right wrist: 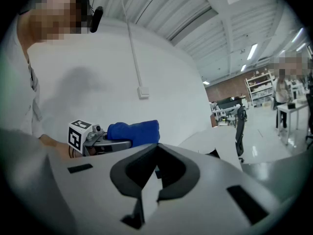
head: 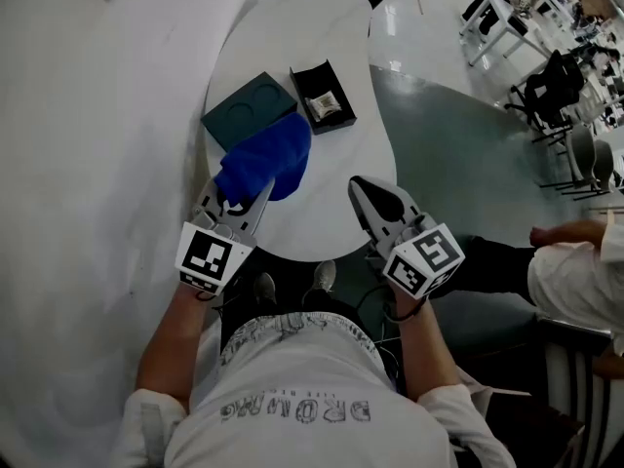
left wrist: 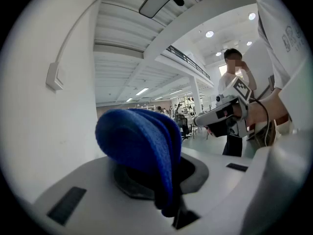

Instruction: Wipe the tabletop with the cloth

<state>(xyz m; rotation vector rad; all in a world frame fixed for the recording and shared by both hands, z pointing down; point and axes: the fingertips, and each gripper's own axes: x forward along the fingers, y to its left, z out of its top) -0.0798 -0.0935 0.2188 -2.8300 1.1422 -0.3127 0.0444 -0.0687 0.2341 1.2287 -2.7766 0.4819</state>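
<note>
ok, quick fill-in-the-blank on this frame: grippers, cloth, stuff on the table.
1. The left gripper is shut on a ____ cloth.
2. The right gripper, jaws together, holds ____.
3. On the white table, next to the dark green case, sits an open ____ box.

Missing words: blue; nothing; black.

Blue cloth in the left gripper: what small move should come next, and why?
Probably lower the left gripper so the blue cloth presses flat on the bare tabletop near the person. Its jaws are shut on the cloth, which is bunched up rather than spread out, and the teal tray and black box crowd the far side.
</note>
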